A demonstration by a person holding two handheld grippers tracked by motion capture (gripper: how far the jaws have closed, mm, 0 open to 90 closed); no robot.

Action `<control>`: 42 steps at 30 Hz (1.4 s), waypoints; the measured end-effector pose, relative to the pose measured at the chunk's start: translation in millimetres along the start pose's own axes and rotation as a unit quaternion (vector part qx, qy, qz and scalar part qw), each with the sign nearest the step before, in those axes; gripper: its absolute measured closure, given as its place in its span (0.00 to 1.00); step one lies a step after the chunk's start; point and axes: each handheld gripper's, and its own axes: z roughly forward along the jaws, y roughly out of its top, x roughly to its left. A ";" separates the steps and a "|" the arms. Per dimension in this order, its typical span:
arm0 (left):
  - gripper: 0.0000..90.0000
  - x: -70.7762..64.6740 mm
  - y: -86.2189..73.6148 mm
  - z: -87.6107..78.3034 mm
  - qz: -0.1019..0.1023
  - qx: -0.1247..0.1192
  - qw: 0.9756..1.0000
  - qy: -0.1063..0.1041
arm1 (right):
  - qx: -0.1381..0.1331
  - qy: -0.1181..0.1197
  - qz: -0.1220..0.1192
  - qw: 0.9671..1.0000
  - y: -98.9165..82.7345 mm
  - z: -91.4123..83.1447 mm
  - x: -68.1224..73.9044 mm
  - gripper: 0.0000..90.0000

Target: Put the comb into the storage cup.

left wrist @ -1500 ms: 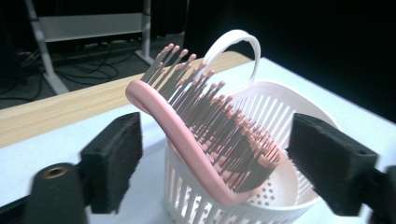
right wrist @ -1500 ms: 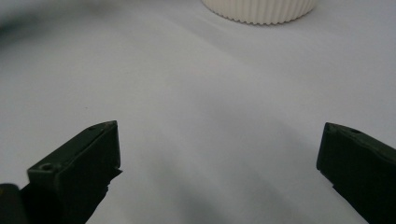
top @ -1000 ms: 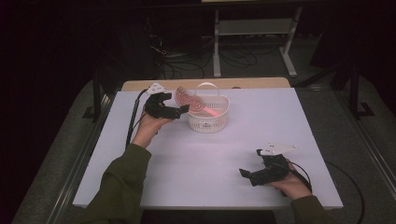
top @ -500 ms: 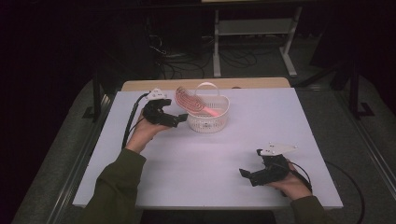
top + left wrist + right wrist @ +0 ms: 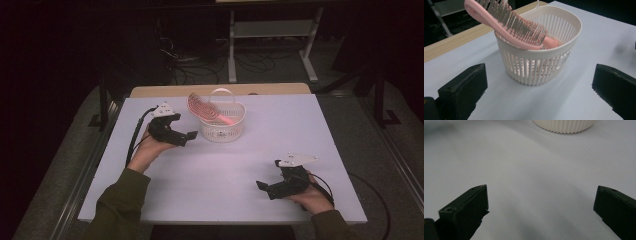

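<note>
- Left hand-held gripper (image 5: 192, 136) hovers just beside the left wall of the white basket (image 5: 221, 131), its jaws spread wide with nothing between them; in the left gripper view they frame the basket (image 5: 537, 65) from either side, apart from it.
- A pink hairbrush (image 5: 206, 110) lies slanted in the basket, one end down inside and the other rising over the far-left rim. The left gripper view shows the hairbrush (image 5: 506, 26) leaning on the rim with its bristles turned up, likely because it is too long to lie flat inside.
- Judging by that, the brush is already stowed, and the empty left jaws suggest they have no further hold to keep.
- Right hand-held gripper (image 5: 261, 186) rests low on the near right of the tabletop (image 5: 250, 150), well apart from the basket, jaws wide open and empty, pointing left across bare surface; it appears parked out of the way.
</note>
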 end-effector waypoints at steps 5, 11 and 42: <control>0.00 -1.9 -6.4 -3.6 -0.001 0.010 1.000 -0.009 | -0.001 0.000 0.000 1.000 0.1 -0.3 0.2 0.00; 0.00 -4.6 -12.4 -10.6 0.001 0.012 1.000 -0.014 | -0.002 0.000 0.001 1.000 -0.1 -0.5 -0.2 0.00; 0.00 -22.9 -66.8 -48.1 0.012 0.029 0.999 -0.035 | 0.002 -0.003 -0.002 1.000 -0.9 0.7 -0.4 0.00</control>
